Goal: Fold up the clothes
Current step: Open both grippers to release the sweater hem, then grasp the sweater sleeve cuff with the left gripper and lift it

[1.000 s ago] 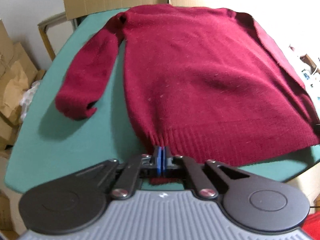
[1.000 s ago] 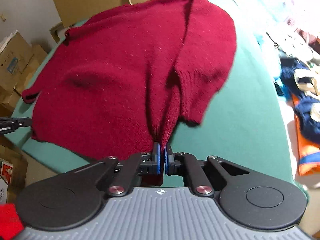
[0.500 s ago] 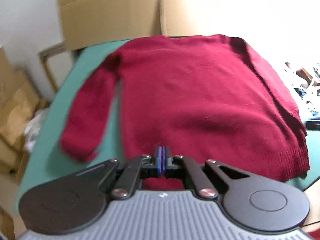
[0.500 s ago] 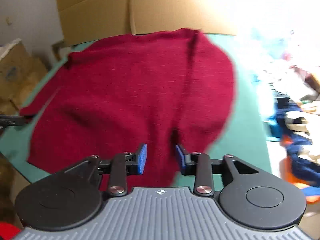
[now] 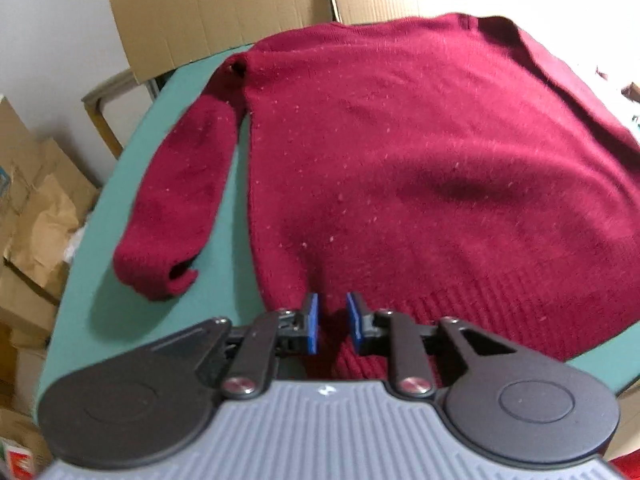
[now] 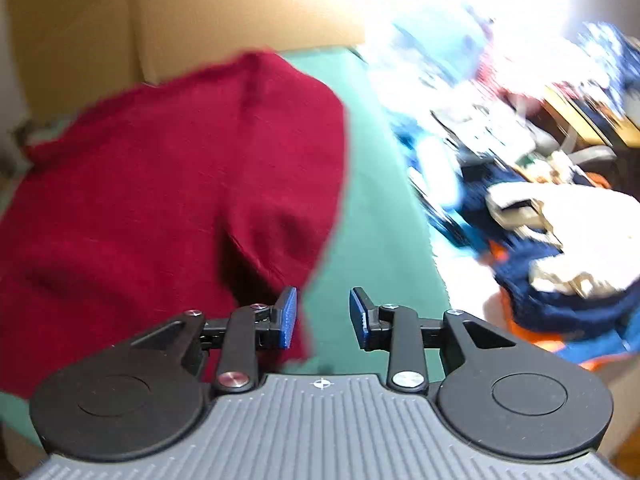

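Note:
A dark red knitted sweater (image 5: 400, 168) lies flat on the green table (image 5: 104, 304), one sleeve (image 5: 176, 208) stretched out at its left. My left gripper (image 5: 332, 322) hangs over the ribbed hem near the sweater's lower left corner; its jaws are opening and the hem lies between the blue pads without being pressed. In the right wrist view the sweater (image 6: 168, 200) fills the left half. My right gripper (image 6: 323, 318) is beyond its edge, over the bare green table (image 6: 376, 220), its jaws opening with nothing between them.
Cardboard boxes (image 5: 216, 12) stand behind the table and more cartons (image 5: 36, 216) are stacked at its left. To the right of the table lies a blurred heap of blue, white and orange clothes (image 6: 552, 248).
Both grippers have let go of the sweater's hem and their jaws have parted. The right gripper has swung to the right, off the sweater and over the green table.

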Demonstrator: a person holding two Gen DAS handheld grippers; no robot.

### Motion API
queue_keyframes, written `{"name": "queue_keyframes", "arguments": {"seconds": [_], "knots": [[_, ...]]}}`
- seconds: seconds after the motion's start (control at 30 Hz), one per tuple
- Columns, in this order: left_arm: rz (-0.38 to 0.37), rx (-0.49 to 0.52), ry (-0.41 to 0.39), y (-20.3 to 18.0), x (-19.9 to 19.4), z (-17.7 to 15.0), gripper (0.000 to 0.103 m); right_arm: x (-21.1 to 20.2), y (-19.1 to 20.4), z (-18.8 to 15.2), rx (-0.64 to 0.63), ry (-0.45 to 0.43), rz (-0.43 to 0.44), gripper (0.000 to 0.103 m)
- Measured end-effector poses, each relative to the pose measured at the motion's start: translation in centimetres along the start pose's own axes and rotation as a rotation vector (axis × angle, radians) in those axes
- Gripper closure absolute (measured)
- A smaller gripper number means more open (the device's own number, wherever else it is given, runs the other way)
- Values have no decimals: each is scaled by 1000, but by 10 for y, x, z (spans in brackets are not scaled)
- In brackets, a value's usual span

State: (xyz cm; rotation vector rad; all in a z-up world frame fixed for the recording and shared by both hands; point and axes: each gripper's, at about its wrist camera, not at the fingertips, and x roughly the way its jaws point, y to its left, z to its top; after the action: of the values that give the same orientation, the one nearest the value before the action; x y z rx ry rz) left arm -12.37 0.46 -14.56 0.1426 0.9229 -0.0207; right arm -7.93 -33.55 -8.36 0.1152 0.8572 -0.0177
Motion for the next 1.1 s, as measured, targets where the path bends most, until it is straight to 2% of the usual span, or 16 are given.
{"name": "queue_keyframes", "arguments": {"seconds": [0.1,0.2,0.23,0.33,0.37,0.43,0.5,0.6,0.67,0.73,0.83,0.9,0.97,1.0,1.03,1.1], "knots": [[17,20,25,-12,15,5,73,6,38,-5,-112,2,121,68],[34,22,14,-12,14,3,72,32,61,-12,-194,36,85,69],[35,18,15,-10,13,3,71,38,55,-13,-178,44,55,70],[66,-72,-5,15,-4,-3,67,43,16,-8,-52,63,-9,87],[79,-107,-10,24,-10,-5,64,40,5,-5,-18,60,-31,80],[125,-167,-18,44,-19,-11,59,30,-5,0,-10,28,-59,77],[183,-209,-21,63,-26,-19,59,17,0,1,-23,-7,-6,77],[232,-267,1,87,-22,-26,58,7,28,0,-92,-28,86,73],[216,-303,14,98,-14,-26,58,6,60,-3,-170,-27,150,72],[200,-284,-5,100,-5,-22,53,4,95,-7,-261,-43,174,69],[259,-183,-43,97,12,-13,34,5,144,-10,-365,-69,168,55],[275,-137,-54,101,25,-7,34,8,170,-9,-387,-65,177,55],[238,-119,-38,113,39,-3,46,12,190,-6,-391,-67,189,55],[210,-119,-39,120,44,0,60,14,199,-4,-393,-70,190,55],[182,-121,-41,126,45,3,90,16,209,-3,-394,-72,189,55],[193,-114,-68,143,42,10,89,19,225,4,-379,-78,190,55]]}}
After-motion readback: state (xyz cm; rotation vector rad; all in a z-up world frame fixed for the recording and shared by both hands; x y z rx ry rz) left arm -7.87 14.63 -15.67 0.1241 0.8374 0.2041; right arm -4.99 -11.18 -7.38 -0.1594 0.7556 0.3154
